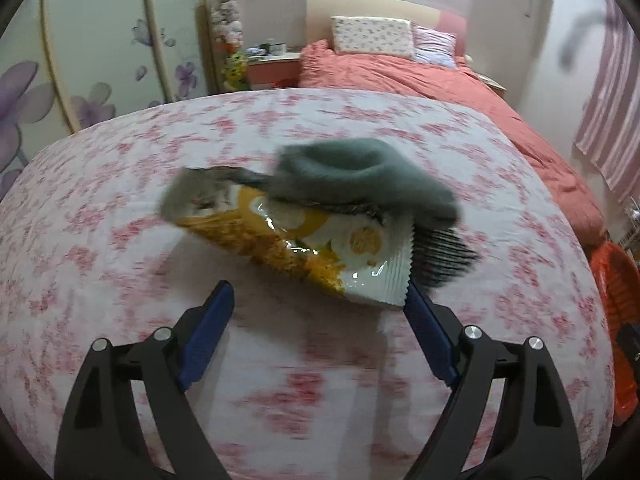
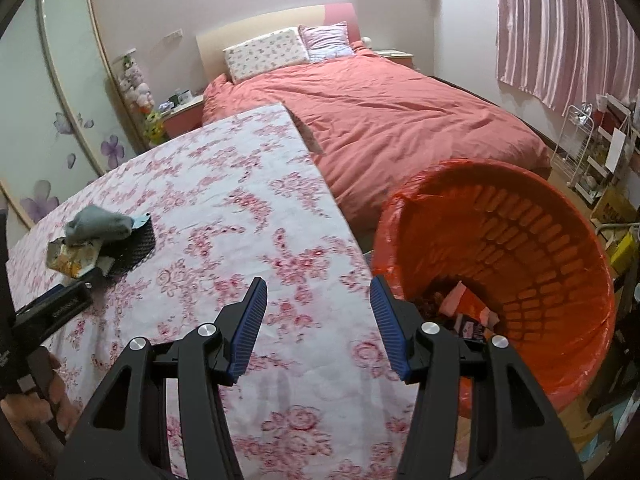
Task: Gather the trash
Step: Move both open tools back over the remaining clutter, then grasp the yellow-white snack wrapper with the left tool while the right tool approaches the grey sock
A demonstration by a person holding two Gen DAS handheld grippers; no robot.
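The snack wrapper lay on the floral tablecloth, pinned under a grey sock w/ a black comb-like thing beside it, too blurred to name. Left gripper hung just short of the wrapper, fingers wide & empty, prob. lining up a grab. Right gripper, half-spread, held nothing, by the wrapper's likely destination, an orange bin off the cloth's edge; contents partly hidden.

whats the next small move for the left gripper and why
Probably ease the left gripper forward and close on the snack wrapper's near white corner. Its jaws are open and empty, that corner is nearest, and a grey sock lies on the far part, so gripping low avoids it.
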